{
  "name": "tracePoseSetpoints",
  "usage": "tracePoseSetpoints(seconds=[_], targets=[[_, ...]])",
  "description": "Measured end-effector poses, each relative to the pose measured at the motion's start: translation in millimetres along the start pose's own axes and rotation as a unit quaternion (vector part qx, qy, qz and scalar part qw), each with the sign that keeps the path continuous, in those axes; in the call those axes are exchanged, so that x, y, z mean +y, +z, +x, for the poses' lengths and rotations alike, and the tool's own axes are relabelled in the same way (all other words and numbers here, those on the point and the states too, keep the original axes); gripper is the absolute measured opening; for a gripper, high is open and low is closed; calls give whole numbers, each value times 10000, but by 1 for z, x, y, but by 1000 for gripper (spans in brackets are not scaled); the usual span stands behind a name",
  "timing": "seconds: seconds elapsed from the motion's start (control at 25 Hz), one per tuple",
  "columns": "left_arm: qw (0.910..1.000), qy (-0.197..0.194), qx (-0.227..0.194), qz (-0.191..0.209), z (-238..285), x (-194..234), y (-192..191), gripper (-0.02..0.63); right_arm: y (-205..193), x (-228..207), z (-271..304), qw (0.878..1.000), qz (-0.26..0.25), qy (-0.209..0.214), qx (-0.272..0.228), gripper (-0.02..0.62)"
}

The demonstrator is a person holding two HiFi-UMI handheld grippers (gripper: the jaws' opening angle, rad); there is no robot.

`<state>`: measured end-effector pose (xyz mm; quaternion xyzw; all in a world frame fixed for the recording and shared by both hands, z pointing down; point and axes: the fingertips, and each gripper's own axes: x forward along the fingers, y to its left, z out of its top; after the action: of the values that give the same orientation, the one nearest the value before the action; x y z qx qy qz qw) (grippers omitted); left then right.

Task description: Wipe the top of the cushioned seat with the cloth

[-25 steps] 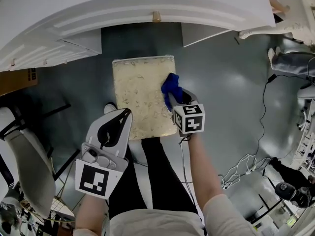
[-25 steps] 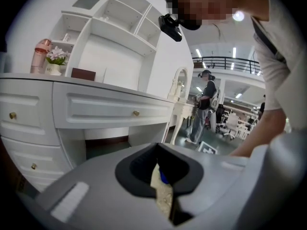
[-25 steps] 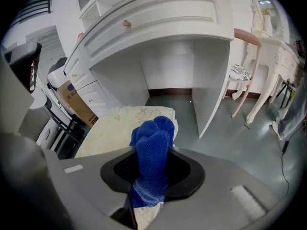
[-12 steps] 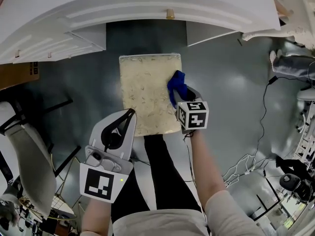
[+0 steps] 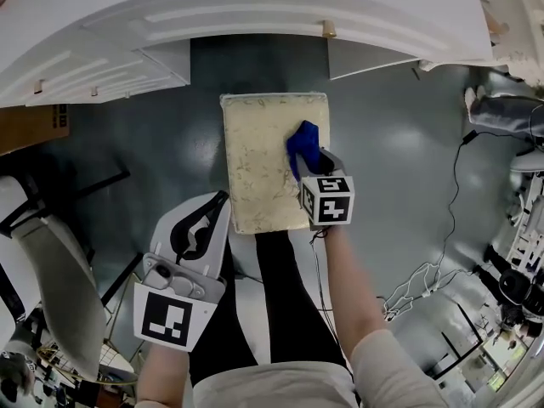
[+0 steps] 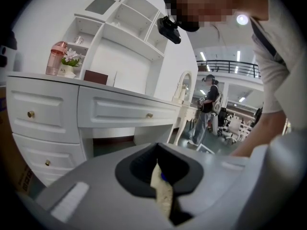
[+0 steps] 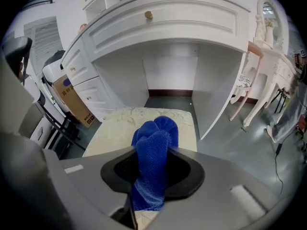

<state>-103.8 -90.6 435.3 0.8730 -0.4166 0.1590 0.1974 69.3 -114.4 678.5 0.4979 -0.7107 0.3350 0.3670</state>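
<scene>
A blue cloth is held against the cushioned seat's right side by the right tool.

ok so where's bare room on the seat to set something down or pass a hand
The cushioned seat is bare across its left half and far edge, toward the desk. Bare floor lies right of it. Crowded: the right edge, where the right gripper holds the blue cloth, and the near-left corner by the left gripper.

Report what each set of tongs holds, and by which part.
Right tongs: shut on the blue cloth, pinched across its bunched middle, the folded end poking out over the cushioned seat. Left tongs: shut, holding nothing.
</scene>
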Motion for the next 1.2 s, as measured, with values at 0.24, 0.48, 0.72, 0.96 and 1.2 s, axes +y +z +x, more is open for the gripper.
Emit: tracePoseSetpoints(seconds=[0.24,0.48,0.72,0.96,1.2], targets=[[10000,28,-43,-11,-9,16,1,0,6,32,7,9999,-123,105,27,118],[9999,31,-81,-53,-20,26,0,0,9,55,13,9998,-128,179,-11,118],[9999,62,-98,-63,-32,37,-1,0,15,94,17,9987,-323,389,1,118],[9999,109,-90,-81,-45,47,-6,0,18,123,22,9979,-416,489,-27,118],[9998,124,-131,-88,-51,51,-7,0,18,141,25,9969,-516,588,-15,118]])
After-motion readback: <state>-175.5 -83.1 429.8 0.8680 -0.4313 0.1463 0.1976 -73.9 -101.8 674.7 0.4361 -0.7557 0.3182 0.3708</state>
